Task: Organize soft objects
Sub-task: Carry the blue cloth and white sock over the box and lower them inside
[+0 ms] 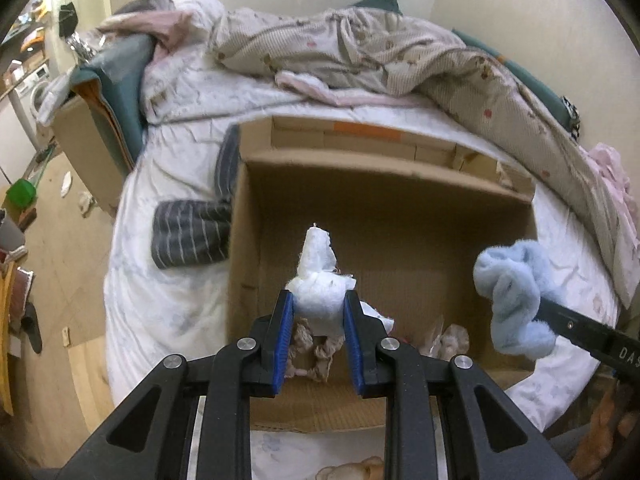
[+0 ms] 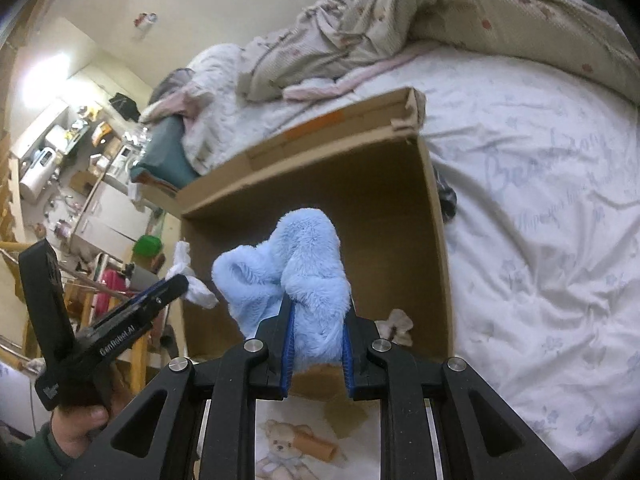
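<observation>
An open cardboard box (image 1: 384,168) (image 2: 434,216) lies on the bed. My left gripper (image 1: 318,300) is shut on a white sock (image 1: 318,276) and holds it above the box's inside; it also shows in the right wrist view (image 2: 192,288). My right gripper (image 2: 318,312) is shut on a fluffy light-blue sock (image 2: 296,268) above the box; it shows at the box's right wall in the left wrist view (image 1: 516,292). Beige socks (image 1: 316,352) (image 2: 396,324) lie on the box floor. Grey striped socks (image 1: 188,236) lie on the sheet left of the box.
A crumpled beige blanket (image 1: 360,52) and pink cloth (image 1: 320,88) lie at the far side of the bed. A white sheet (image 2: 540,220) covers the mattress. A teal pillow (image 1: 120,80) is at the far left. Wooden floor with clutter (image 1: 48,240) lies left.
</observation>
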